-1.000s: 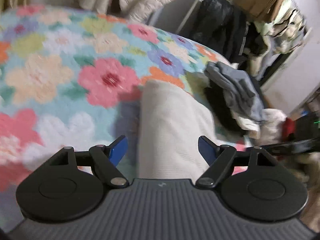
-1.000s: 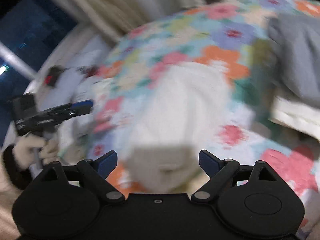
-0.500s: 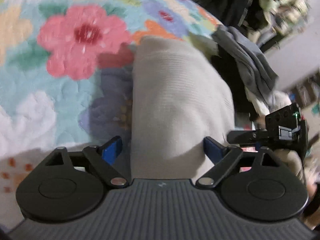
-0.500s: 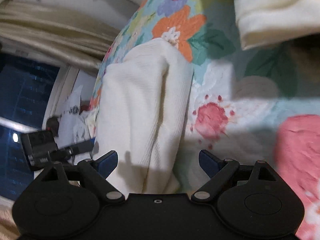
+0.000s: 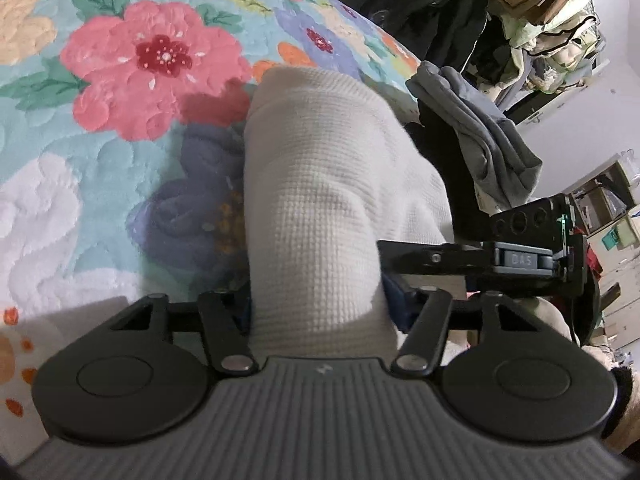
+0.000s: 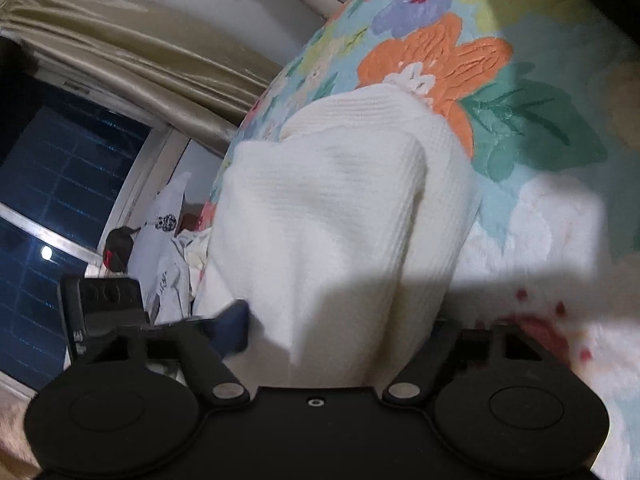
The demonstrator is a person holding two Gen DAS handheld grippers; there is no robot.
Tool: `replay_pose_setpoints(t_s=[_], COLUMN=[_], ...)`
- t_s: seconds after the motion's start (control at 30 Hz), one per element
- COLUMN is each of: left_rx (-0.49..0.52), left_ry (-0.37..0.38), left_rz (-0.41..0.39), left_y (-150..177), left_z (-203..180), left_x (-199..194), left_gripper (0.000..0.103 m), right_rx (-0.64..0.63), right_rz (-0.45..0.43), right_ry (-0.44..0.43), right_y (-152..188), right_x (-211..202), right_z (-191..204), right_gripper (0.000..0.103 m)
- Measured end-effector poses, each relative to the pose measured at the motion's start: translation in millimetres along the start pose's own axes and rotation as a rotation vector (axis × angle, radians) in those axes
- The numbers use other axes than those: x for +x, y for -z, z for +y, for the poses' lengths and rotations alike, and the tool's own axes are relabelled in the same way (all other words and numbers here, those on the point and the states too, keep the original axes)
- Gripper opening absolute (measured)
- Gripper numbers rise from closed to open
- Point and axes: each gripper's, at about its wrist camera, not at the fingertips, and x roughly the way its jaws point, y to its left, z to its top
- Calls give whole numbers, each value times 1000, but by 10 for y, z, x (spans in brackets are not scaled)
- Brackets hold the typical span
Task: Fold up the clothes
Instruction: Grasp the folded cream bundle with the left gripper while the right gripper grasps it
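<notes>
While both grippers were closing, the cream knit (image 5: 316, 208) lay as a long folded strip on the floral quilt (image 5: 120, 92), running away from the cameras with its near end between both pairs of fingers. A second earlier both pairs had stood wide, well back from the cloth; half a second earlier they had straddled the near end without touching it. Now the left gripper (image 5: 318, 312) had narrowed until the knit filled the gap and hid its blue pads on both sides, so it seemed to be pinching the near end. The right gripper (image 6: 336, 328) had narrowed too, with the knit (image 6: 336, 220) bunched between its fingers; one blue pad (image 6: 232, 326) showed just left of the cloth and the other was hidden behind it, so I could not tell whether that grip was firm. In the left view the right gripper (image 5: 480, 258) sat just right of the strip, so the two hands worked the same end side by side.

Judging from this, the step was taking hold of the near edge, likely to carry it toward the far end for another fold. Beyond the strip, to the right, a grey garment (image 5: 476, 128) lay unfolded, which suggested more work remained.
</notes>
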Motion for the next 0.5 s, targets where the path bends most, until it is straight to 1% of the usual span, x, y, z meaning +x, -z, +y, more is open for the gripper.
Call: replay_pose_setpoints(t_s=[0.03, 0.13, 0.23, 0.3, 0.37, 0.43, 0.5], left_rx=[24, 88, 148, 192, 231, 294, 374], left_ry=[-7, -13, 6, 28, 48, 58, 59], left_rz=[-7, -42, -86, -126, -162, -173, -166], left_y=[4, 42, 39, 20, -10, -95, -207], left_z=[-70, -349, -582, -771, -967, -1212, -1481], left_x=[-37, -196, -369, -448, -510, -558, -609], left_gripper=[53, 53, 53, 53, 53, 53, 53], right_rx=[5, -17, -9, -59, -134, -180, -201], right_rz=[5, -4, -6, -27, -52, -96, -142], right_ry=[-16, -43, -118, -136, -124, -125, -142], right_y=[-19, 9, 14, 11, -5, -26, -65], right_x=[34, 50, -36, -155, -338, -566, -784], right_z=[-21, 43, 125, 290, 484, 643, 736], right_gripper=[59, 54, 52, 52, 52, 52, 52])
